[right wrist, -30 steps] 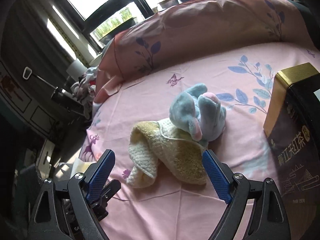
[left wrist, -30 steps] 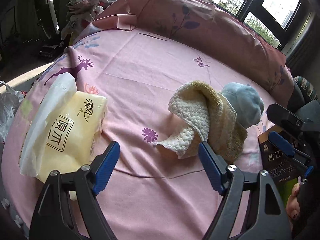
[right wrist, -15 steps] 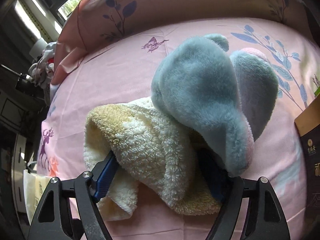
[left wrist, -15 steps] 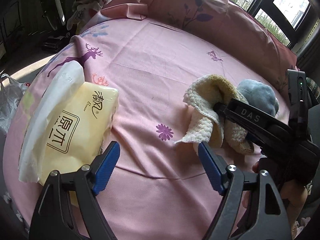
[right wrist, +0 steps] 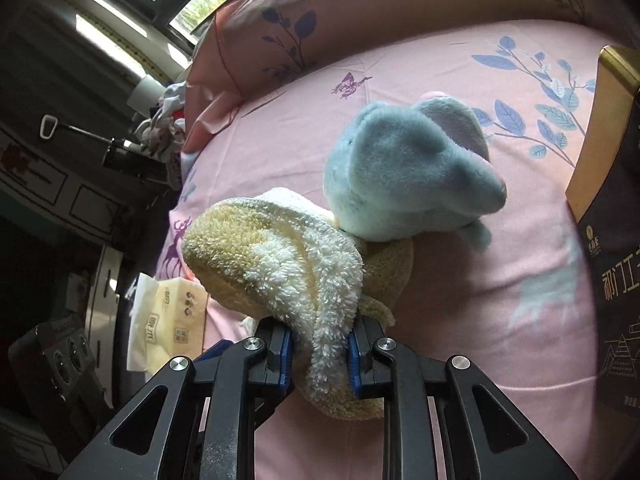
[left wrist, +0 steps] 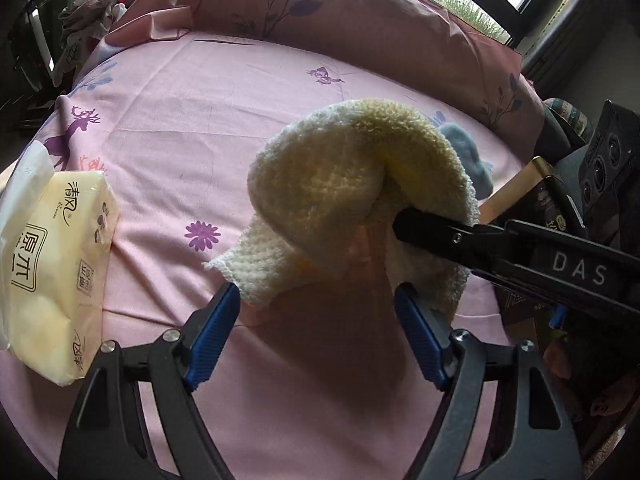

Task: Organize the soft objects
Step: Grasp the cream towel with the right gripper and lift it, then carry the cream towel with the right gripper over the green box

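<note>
A cream and yellow fluffy towel (right wrist: 288, 256) lies bunched on the pink bedsheet (right wrist: 460, 320). My right gripper (right wrist: 320, 354) is shut on a fold of the towel and lifts it. A blue plush toy (right wrist: 404, 180) rests on the far part of the towel. In the left wrist view the towel (left wrist: 352, 192) hangs raised, with the right gripper's arm (left wrist: 520, 256) reaching in from the right. My left gripper (left wrist: 320, 336) is open and empty just in front of the towel, above the sheet. The plush (left wrist: 468, 152) peeks out behind the towel.
A yellow tissue pack (left wrist: 52, 264) lies at the left of the bed; it also shows in the right wrist view (right wrist: 168, 320). A dark tea box with a gold edge (right wrist: 612, 240) stands at the right. A long pink pillow (left wrist: 360, 28) lines the far side.
My right gripper has shut on the towel and raised it. The left gripper has moved closer to the towel and stays open.
</note>
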A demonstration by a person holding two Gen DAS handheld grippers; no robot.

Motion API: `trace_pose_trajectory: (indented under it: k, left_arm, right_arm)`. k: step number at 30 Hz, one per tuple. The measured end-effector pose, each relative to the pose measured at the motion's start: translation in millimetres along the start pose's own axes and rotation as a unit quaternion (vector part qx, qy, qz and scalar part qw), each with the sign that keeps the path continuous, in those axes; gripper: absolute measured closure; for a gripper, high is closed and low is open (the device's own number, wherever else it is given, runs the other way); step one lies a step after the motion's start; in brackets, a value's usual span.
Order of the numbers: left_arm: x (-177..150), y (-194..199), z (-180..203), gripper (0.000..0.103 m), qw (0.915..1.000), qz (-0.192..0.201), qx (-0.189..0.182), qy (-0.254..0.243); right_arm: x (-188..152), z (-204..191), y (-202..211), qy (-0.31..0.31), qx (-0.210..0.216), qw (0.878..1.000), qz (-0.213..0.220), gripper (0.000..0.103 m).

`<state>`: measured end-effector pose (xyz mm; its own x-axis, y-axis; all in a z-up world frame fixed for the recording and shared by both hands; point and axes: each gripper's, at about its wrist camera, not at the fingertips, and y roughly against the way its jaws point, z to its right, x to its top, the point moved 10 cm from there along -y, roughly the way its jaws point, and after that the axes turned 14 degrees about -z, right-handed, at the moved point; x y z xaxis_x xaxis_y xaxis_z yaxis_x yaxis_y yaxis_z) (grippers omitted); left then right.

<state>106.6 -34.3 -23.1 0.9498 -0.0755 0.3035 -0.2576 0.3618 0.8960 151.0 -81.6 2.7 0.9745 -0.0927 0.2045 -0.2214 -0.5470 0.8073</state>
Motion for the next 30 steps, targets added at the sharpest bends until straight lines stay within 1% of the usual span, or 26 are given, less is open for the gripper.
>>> trace_pose_trajectory:
  k: [1,2,3,4,6,8,10,12,15,19,26,30]
  left_arm:
    - [-2.3,0.3,9.3,0.030,0.9999,-0.001,-0.008,-0.010]
    - [-4.9,1.4,17.9,0.039,0.9997,-0.002,-0.017,-0.018]
    - [-7.5,3.2,27.6,0.045,0.9992,-0.003,-0.029,-0.026]
    - [-9.7,6.0,36.7,0.051,0.9986,-0.001,-0.037,-0.038]
    - [-14.2,10.9,54.3,0.056,0.9968,0.014,-0.038,-0.068]
    - [-18.3,15.5,69.8,0.060,0.9948,0.024,-0.037,-0.092]
    - [-22.5,21.0,84.0,0.064,0.9916,0.034,-0.045,-0.116]
    - [-24.9,28.0,95.6,0.064,0.9884,0.048,-0.048,-0.136]
    - [-26.8,45.7,108.0,0.065,0.9842,0.074,-0.062,-0.148]
    - [-26.8,66.8,125.7,0.065,0.9785,0.107,-0.076,-0.160]
    - [-29.1,93.3,164.0,0.065,0.9694,0.137,-0.086,-0.184]
    - [-28.6,103.8,199.5,0.065,0.9602,0.156,-0.075,-0.219]
  right_arm:
    - [-5.1,-0.9,5.3,0.002,0.006,1.000,0.001,0.080]
    - [-10.7,-3.0,9.1,0.003,0.016,1.000,-0.001,0.080]
    - [-16.1,-4.9,12.9,0.003,0.029,1.000,-0.004,0.080]
    - [-21.1,-5.6,18.3,0.005,0.032,0.999,0.000,0.080]
    - [-27.6,-2.5,33.3,0.011,0.011,1.000,0.024,0.080]
    - [-35.0,1.6,48.0,0.011,0.010,0.999,0.038,0.080]
    - [-40.3,5.7,61.5,0.009,0.013,0.999,0.050,0.080]
    - [-45.0,8.4,76.6,0.012,0.021,0.998,0.062,0.080]
    - [-47.9,9.1,99.5,0.014,0.045,0.996,0.081,0.080]
    - [-51.6,1.0,128.4,0.042,0.047,0.992,0.113,0.080]
    - [-63.7,2.8,177.8,0.059,0.057,0.982,0.172,0.080]
    - [-67.0,19.9,212.7,0.049,0.074,0.974,0.209,0.080]
